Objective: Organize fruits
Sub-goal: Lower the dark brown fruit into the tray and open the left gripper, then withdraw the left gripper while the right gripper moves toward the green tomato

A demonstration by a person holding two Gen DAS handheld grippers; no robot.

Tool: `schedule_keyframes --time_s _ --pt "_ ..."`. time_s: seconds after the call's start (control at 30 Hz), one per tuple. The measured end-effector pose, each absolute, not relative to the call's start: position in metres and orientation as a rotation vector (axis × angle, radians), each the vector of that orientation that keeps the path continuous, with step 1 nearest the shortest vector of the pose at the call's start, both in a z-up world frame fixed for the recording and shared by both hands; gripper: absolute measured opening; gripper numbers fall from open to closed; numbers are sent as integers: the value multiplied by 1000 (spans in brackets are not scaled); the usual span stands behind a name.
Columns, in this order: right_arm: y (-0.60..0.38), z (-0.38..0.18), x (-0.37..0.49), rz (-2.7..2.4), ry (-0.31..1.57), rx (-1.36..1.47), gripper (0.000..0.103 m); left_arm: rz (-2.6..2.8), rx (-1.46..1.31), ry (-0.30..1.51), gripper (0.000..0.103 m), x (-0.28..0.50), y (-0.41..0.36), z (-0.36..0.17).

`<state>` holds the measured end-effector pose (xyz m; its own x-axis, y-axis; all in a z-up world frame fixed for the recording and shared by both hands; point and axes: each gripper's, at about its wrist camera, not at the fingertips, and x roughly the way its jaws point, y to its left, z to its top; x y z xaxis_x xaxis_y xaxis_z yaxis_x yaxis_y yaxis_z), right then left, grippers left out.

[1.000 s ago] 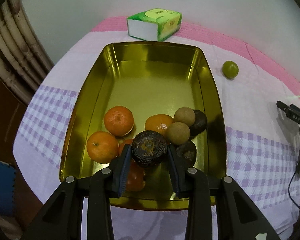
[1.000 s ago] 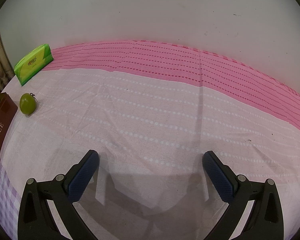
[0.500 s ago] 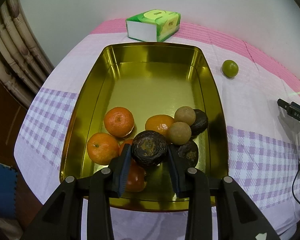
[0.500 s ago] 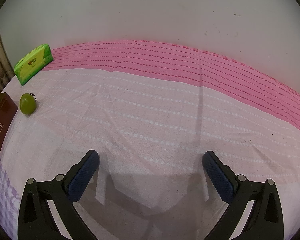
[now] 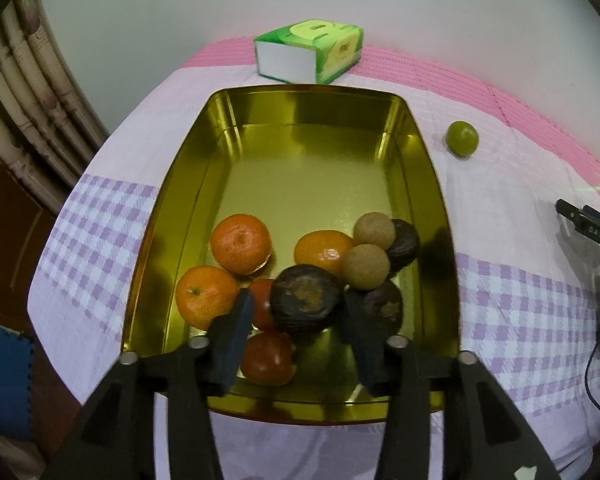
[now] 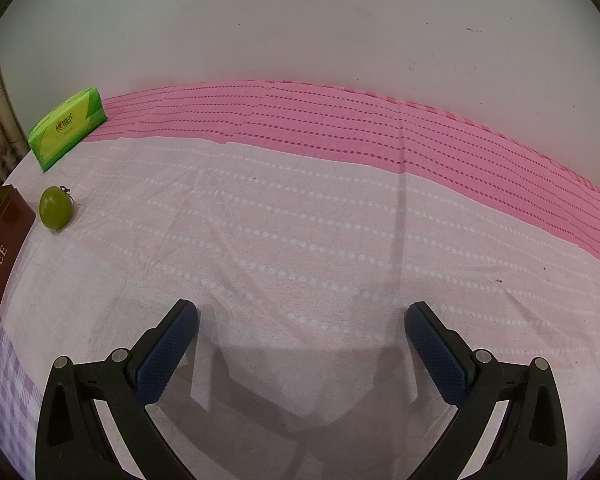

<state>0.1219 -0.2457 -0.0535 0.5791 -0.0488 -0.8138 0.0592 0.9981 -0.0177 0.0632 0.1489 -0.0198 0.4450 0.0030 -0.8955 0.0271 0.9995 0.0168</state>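
In the left wrist view, the left gripper (image 5: 298,312) hangs over the near end of a gold tin (image 5: 432,168) on the cloth (image 5: 500,208). Its jaws have just been opening: the dark fruit (image 5: 305,299) sits between the pads, with a gap showing on each side, so it is released and rests on the pile. Around it lie three oranges, one at the left (image 5: 241,243), one nearer (image 5: 205,296), one in the middle (image 5: 323,249); two red fruits (image 5: 269,356) (partly hidden by the left pad); two tan fruits (image 5: 366,266); and two more dark ones by the right wall (image 5: 405,242). The far half of the tin is bare. A green fruit (image 5: 462,138) lies on the cloth to the right of the tin, apart from it, and a tissue pack (image 5: 310,50) stands beyond the far rim. In the right wrist view, the right gripper (image 6: 302,338) hovers over bare cloth, jaws spread wide with nothing between them. The green fruit (image 6: 55,207) lies far left, just beside the tin's brown outer wall (image 6: 4,236), with the tissue pack (image 6: 66,128) behind it.
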Motion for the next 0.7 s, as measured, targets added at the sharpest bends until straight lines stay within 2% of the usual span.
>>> schedule_keyframes --time_s 0.13,0.7 --pt "-246 -54 122 -63 951 12 103 -21 -2 1116 53 64 155 -19" --pt "-247 -53 122 -64 951 13 103 -14 -13 1066 66 60 165 -1"
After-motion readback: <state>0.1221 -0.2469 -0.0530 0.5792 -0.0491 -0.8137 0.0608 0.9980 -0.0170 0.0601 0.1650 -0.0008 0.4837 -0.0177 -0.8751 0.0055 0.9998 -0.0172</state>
